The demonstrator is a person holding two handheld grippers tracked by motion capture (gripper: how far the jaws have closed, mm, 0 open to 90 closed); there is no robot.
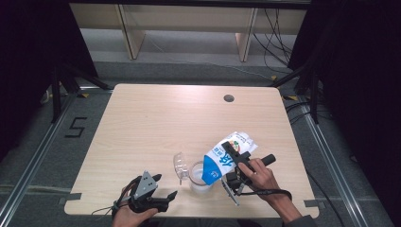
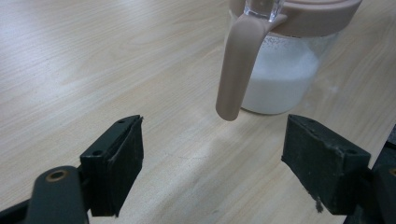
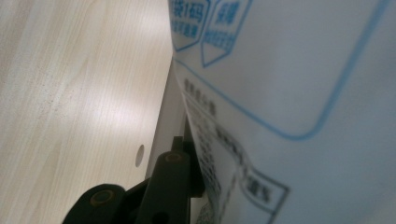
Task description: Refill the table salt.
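Observation:
A blue and white milk carton (image 1: 227, 156) hangs tilted, its lower end over the mouth of a glass jar (image 1: 199, 178). My right gripper (image 1: 235, 157) is shut on the carton's sides. In the right gripper view the carton (image 3: 303, 93) is right against the camera, one black finger (image 3: 173, 179) pressing on it. The jar (image 2: 280, 84) holds white liquid and has a pink rim and a pink handle (image 2: 238, 70). A clear flap (image 1: 179, 165) stands up at its left. My left gripper (image 1: 165, 185) rests open near the front edge, jaws wide apart (image 2: 212, 172), just short of the handle.
The light wooden table (image 1: 156, 123) has a round cable hole (image 1: 229, 98) at the back right. Black stands and cables sit on the floor at both sides, and a shelf unit (image 1: 189, 23) stands beyond the far edge.

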